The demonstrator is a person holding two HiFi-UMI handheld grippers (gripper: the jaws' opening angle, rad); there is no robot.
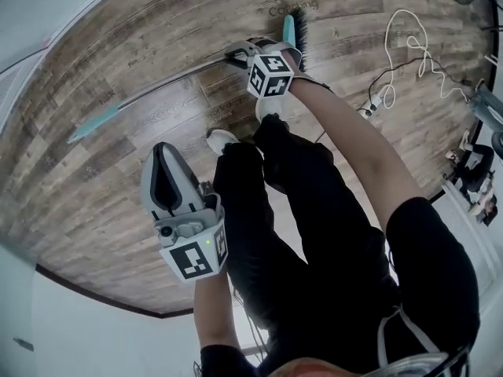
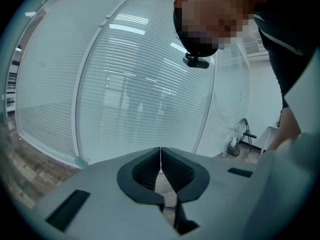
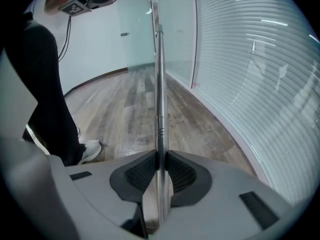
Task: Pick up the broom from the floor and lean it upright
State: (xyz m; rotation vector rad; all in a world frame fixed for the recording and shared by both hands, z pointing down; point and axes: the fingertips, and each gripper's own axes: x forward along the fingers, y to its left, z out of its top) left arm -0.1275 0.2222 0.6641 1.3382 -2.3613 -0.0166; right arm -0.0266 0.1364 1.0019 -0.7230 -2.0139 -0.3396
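The broom lies low over the wooden floor in the head view, its teal bristle head at the top and its metal handle running left to a teal end grip. My right gripper is shut on the handle close to the head. In the right gripper view the silver handle runs straight up from between the pads, which press on it from both sides. My left gripper hangs lower left, apart from the broom. Its jaws meet with nothing between them in the left gripper view.
A glass wall with blinds runs along the floor's left edge. A white cable and a power strip lie at the right. The person's dark legs and a white shoe stand just below the broom.
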